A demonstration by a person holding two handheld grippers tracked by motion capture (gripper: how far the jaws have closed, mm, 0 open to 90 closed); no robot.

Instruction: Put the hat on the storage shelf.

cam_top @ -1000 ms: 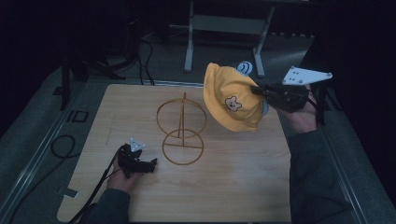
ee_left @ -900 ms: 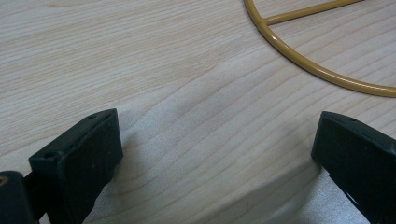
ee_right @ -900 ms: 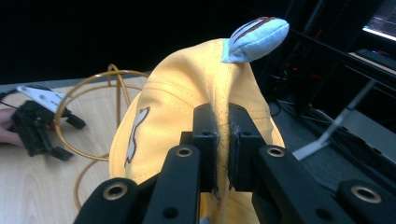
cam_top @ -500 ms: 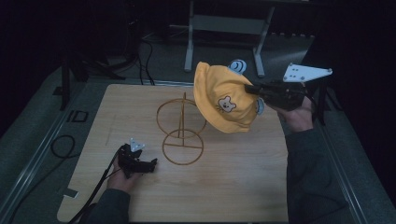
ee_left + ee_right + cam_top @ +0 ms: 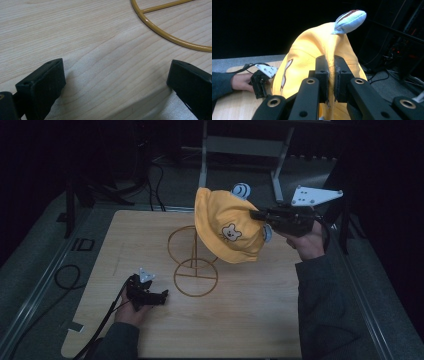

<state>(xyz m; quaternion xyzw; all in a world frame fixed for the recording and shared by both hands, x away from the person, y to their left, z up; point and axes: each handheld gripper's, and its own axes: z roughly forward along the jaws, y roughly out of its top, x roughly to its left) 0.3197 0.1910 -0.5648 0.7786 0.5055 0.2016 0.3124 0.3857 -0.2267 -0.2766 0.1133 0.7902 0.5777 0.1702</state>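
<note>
Right tongs (image 5: 257, 215), clamped on the yellow fabric bear cap (image 5: 225, 227), hold it above the gold wire stand (image 5: 192, 262) mid-table; left tongs (image 5: 162, 295) rest apart near the table's (image 5: 260, 320) front-left.

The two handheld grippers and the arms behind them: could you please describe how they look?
Both are black. The right gripper has chunky jaw links with brass-ringed pivot holes and a grey three-cornered plate on top. The left gripper carries a smaller pale plate and trails a black cable. Its jaws are blocky, matte black. Both forearms wear dark grey-green sleeves.
</note>
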